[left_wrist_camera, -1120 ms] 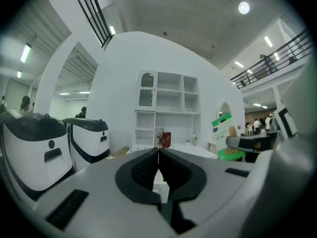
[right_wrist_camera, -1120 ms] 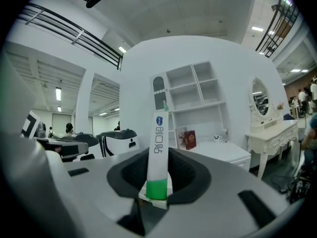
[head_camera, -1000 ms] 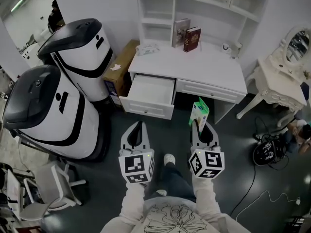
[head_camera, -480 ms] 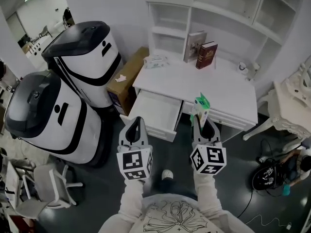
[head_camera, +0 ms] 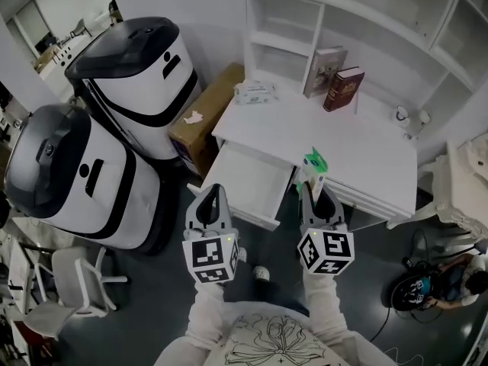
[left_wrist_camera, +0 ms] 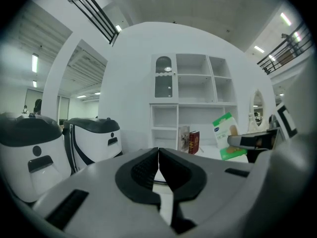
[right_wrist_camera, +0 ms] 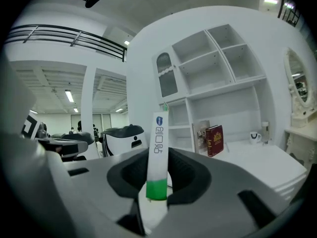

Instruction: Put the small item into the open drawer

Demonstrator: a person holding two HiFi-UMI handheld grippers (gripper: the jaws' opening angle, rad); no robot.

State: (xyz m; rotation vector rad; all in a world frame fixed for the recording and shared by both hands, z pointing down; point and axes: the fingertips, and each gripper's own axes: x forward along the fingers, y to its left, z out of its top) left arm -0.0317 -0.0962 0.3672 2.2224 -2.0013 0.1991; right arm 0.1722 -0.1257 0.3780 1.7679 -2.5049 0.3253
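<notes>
The right gripper [head_camera: 312,191] has its jaws closed on a small flat packet [head_camera: 314,165], white with a green band. In the right gripper view the packet [right_wrist_camera: 158,155] stands upright and edge-on between the two dark pads. Its green lower part is pinched at pad level and its white upper part reaches well past the jaw tips. From the head view the packet points forward over the front edge of the white desk [head_camera: 358,147], just to the right of the open drawer [head_camera: 248,180], not inside it. The drawer is pulled out toward the person and its white inside is visible. The left gripper [head_camera: 214,197] is held beside the right one, in front of the drawer's front panel. In the left gripper view its jaws meet with nothing between them. Two books [head_camera: 341,88] stand at the back of the desk, and two large white-and-black machines [head_camera: 114,120] stand to its left.
</notes>
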